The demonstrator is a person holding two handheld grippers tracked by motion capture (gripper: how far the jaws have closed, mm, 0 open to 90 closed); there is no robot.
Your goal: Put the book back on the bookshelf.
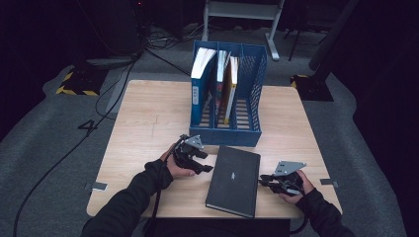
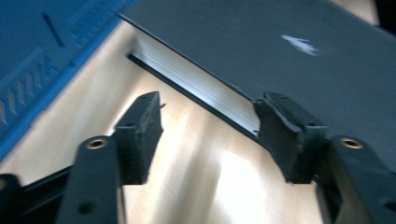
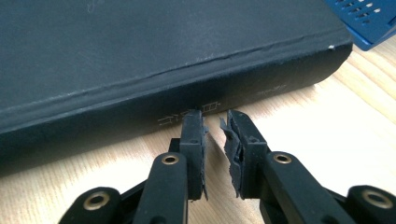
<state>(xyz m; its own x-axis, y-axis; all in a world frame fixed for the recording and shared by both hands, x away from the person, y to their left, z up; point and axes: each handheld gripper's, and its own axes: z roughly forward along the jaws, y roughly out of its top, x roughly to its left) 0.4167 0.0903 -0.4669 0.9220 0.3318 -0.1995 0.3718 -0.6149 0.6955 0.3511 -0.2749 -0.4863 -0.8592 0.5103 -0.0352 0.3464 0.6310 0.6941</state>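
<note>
A thick black book lies flat on the wooden table, near its front edge. My left gripper hovers just left of the book's page edge. It is open wide, with only bare table between its pads, and its right fingertip is close to that edge. My right gripper sits at the book's right side, pointing at the spine. Its jaws stand nearly together with a narrow gap and nothing in it, and their tips are right against the spine.
A blue file rack stands behind the book and holds several upright books in its left and middle slots. Its right slot looks empty. The rack's corner is near the book's far end. A desk frame and cables lie on the floor beyond the table.
</note>
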